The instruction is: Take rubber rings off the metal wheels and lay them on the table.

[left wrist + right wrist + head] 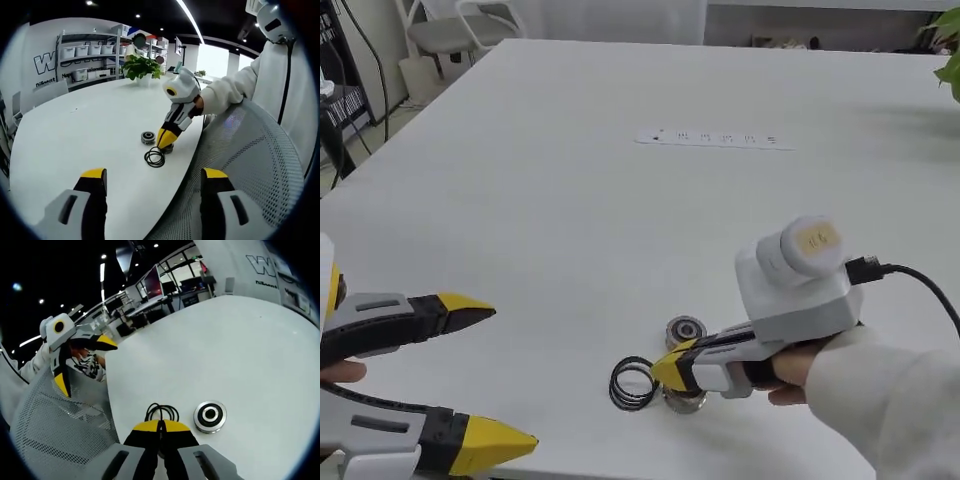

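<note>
Your right gripper (668, 372) is down at the near edge of the table (570, 200) with its jaws pressed together; in the right gripper view (161, 428) the yellow tips meet with no gap between them, and you cannot tell whether anything thin is pinched there. The black rubber rings (632, 385) lie in a loose overlapping bunch flat on the table, just beside that closed tip on its left as you look down, and in the right gripper view they sit directly beyond the tips (161, 413). One metal wheel (685, 330) rests on the table a little farther from you, apart from the rings and bare of rubber from what shows; in the right gripper view it lies to the right of the jaws (210, 416). A second wheel (685, 403) sits partly hidden under the right gripper's tip, touching or nearly touching the rings.

Your left gripper (510, 377) is held at the lower left, well apart from the rings and wheels, its jaws spread wide and holding nothing. A white power strip (715, 138) lies far across the table.
</note>
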The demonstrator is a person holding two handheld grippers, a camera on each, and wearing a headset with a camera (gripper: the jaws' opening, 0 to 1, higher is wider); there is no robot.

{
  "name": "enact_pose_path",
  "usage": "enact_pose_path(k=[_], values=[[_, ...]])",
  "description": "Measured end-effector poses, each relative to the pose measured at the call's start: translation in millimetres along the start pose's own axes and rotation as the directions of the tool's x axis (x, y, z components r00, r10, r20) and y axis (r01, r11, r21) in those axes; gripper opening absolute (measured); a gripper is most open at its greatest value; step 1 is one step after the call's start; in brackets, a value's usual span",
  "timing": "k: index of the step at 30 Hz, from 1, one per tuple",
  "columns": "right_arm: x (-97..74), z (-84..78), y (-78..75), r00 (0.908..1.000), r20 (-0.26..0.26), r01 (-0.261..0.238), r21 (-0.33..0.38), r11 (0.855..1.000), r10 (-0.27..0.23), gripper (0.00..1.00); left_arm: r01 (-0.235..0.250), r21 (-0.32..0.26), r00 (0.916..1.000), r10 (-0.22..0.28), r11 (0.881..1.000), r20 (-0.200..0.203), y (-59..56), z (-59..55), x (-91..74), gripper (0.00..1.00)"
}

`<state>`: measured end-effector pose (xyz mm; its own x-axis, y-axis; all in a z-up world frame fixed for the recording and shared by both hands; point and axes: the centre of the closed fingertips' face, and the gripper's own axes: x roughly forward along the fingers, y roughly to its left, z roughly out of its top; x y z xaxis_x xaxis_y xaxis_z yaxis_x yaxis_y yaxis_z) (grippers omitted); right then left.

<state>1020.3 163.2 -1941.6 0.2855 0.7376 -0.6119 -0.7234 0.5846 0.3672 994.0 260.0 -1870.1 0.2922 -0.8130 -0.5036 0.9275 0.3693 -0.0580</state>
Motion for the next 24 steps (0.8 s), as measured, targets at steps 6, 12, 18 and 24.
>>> enact_pose_path(k=[6, 12, 18, 24], values=[[0.4, -1.3, -4.8, 0.9997, -0.005, 0.024, -0.015, 1.000, -0.024, 0.00, 0.002, 0.002, 1.0000, -0.002, 1.000, -0.003, -0.5, -0.4, 0.4, 0.73], [1.3, -0.1, -8.2, 0.9991, -0.003, 0.042, -0.033, 0.999, -0.042, 0.00, 0.003, 0.002, 1.0000, -0.003, 1.000, -0.003, -0.8, -0.5, 0.8, 0.72], [3.3, 0.1, -8.1, 0.9989, -0.004, 0.046, -0.049, 0.998, -0.046, 0.00, 0.006, 0.000, 1.0000, -0.006, 1.000, -0.002, -1.1, -0.4, 0.9, 0.71], [5.6, 0.4, -6.8, 0.9983, -0.010, 0.056, -0.098, 0.994, -0.057, 0.04, 0.007, -0.001, 1.0000, -0.007, 1.000, 0.001, -1.3, 0.0, 0.9, 0.70]])
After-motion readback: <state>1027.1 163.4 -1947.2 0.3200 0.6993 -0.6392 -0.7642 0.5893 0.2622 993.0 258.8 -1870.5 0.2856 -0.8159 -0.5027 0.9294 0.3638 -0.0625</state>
